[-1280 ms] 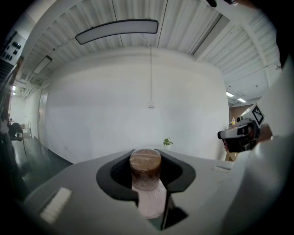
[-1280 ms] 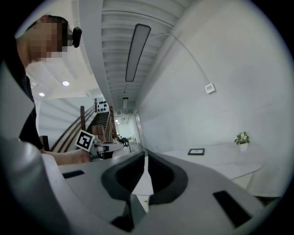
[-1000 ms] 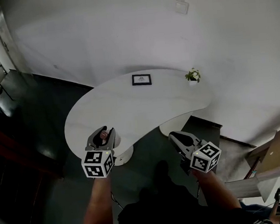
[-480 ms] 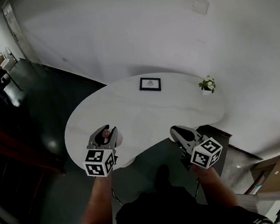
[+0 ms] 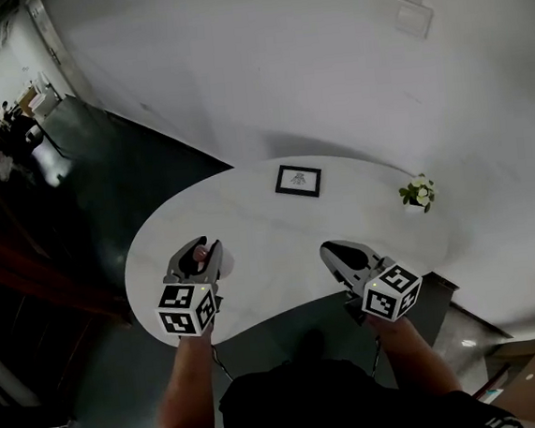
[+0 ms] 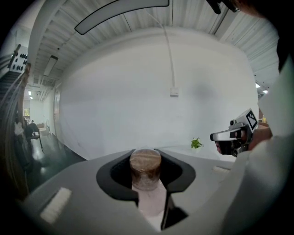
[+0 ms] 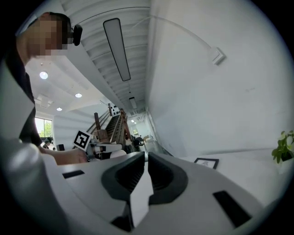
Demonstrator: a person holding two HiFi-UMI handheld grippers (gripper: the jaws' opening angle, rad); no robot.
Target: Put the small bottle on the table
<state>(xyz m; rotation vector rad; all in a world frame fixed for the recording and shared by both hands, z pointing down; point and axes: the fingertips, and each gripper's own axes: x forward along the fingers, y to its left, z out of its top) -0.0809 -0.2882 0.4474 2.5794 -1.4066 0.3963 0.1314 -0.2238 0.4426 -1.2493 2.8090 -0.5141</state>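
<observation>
The small bottle [image 6: 145, 167], pale with a brown round cap, sits between the jaws of my left gripper [image 6: 146, 158], which is shut on it. In the head view that gripper [image 5: 199, 259] hovers over the near left part of the white curved table [image 5: 270, 236], with the bottle's cap [image 5: 199, 254] showing between the jaws. My right gripper [image 5: 337, 256] hangs at the table's near edge, jaws together with nothing in them. In the right gripper view the right gripper [image 7: 146, 158] shows only a thin slit between its jaws.
A small black picture frame [image 5: 298, 180] lies near the table's far edge. A little potted plant [image 5: 417, 194] stands at the far right of the table. A white wall rises behind it, and dark floor lies to the left and below.
The view has moved closer to the table, which now sits lower in the picture. Both grippers now reach over its near edge. The left gripper's hold on the bottle is unchanged.
</observation>
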